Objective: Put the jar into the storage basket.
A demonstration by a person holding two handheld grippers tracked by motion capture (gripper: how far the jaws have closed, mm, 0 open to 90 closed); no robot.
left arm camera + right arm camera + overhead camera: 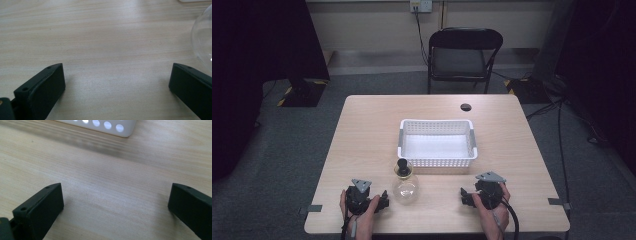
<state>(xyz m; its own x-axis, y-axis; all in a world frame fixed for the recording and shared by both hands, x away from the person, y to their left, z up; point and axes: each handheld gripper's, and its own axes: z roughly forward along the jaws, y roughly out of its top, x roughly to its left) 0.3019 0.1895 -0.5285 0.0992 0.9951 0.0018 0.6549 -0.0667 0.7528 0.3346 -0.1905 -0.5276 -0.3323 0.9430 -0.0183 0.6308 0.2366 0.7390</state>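
Both claws sit low on the desk point(362, 125) near its front edge, one in each hand. Left claw point(384, 199) jaws wide apart, nothing between them; in the left gripper view just bare wood between the jaws, glass flask point(203, 40) curving in at the right edge. Right claw point(464, 195) also wide, empty. Round clear flask point(405, 186) with black stopper point(402, 164) stands upright between the two claws, just beside the left one. White perforated basket point(437, 162) sits mid-desk right behind the flask, empty. Black folding chair point(462, 55) beyond the far edge.
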